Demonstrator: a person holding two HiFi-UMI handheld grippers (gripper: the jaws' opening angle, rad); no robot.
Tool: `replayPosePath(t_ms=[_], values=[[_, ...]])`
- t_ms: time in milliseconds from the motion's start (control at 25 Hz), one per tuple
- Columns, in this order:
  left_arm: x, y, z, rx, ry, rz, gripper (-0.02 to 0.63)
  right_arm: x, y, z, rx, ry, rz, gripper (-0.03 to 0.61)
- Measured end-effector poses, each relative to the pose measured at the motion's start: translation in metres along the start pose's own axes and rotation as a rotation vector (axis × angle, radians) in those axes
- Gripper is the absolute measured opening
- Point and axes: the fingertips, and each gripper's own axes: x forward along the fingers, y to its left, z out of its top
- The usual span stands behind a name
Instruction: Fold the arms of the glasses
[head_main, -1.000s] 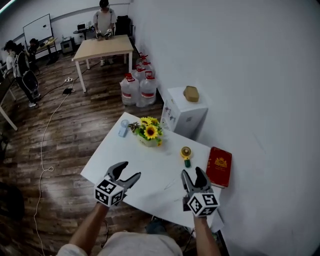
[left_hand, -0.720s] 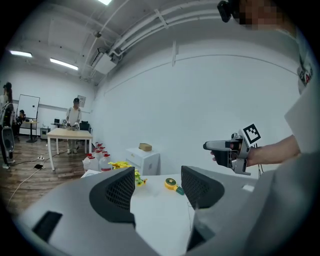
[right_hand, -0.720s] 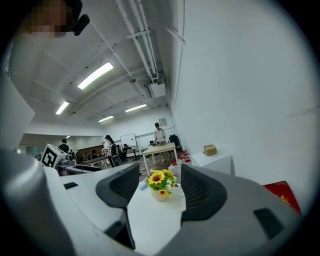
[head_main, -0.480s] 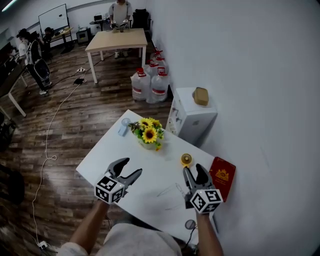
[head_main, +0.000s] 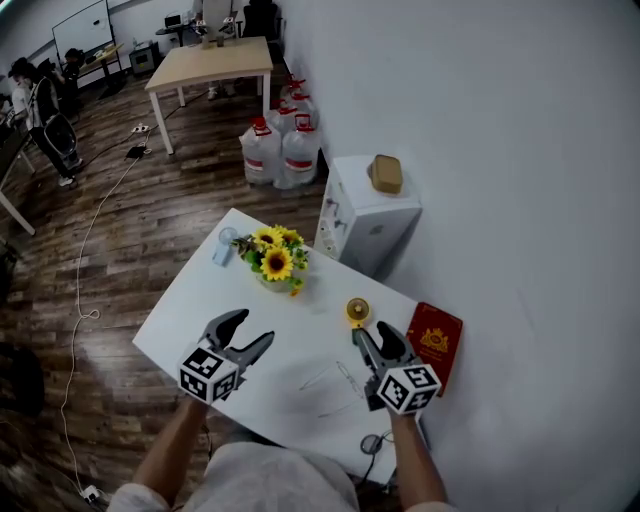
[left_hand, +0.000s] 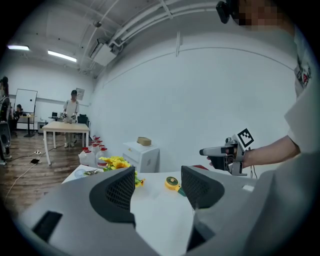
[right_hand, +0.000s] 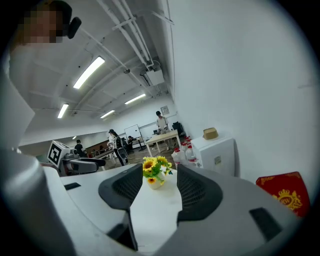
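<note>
- An open office with a wood floor; a white table (head_main: 195, 300) stands against a white wall, with a white cabinet (head_main: 370, 215) beyond its far corner.
- Head view: one pair of glasses (head_main: 338, 388) lies on the table close to its near edge, toward the near right corner. The thin frame is faint against the white top, so its long axis cannot be read for certain.
- The glasses sit between the two grippers. The right gripper (head_main: 373, 335) is just beside them, on their right. The left gripper (head_main: 248, 332) is farther away, toward the near left corner. The right gripper looks better placed for the first arm.
- Also on the table, one of each: a vase of sunflowers (head_main: 272, 262) toward the far edge, a small pale-blue object (head_main: 224, 246) at the far left edge, a yellow tape measure (head_main: 357, 310) mid-table, and a red book (head_main: 433, 340) at the right edge by the wall.
- Left gripper view: the jaws stand apart with only bare table between them. The tape measure (left_hand: 172, 183) and the right gripper (left_hand: 225, 152) lie ahead; the glasses are not in view.
- Right gripper view: the jaws have just been closing but are still parted, with nothing between them. The sunflowers (right_hand: 154, 172) show far off through the gap; the glasses are not in view.
</note>
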Motion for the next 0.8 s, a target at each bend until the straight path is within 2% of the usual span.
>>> replayPosePath(t_ms=[160, 480, 680, 800], values=[[0.007, 0.001, -0.013, -0.021, 0.027, 0.001, 0.281, 0.001, -0.015, -0.046, 0.043, 0.159, 0.072, 0.178], [0.006, 0.003, -0.042, -0.066, 0.066, 0.033, 0.281, -0.006, -0.048, -0.126, 0.143, 0.403, 0.135, 0.155], [0.000, 0.004, -0.060, -0.097, 0.081, 0.059, 0.281, -0.011, -0.045, -0.186, 0.154, 0.645, 0.265, 0.129], [-0.008, 0.006, -0.069, -0.118, 0.091, 0.080, 0.281, -0.014, -0.039, -0.203, 0.178, 0.751, 0.327, 0.127]])
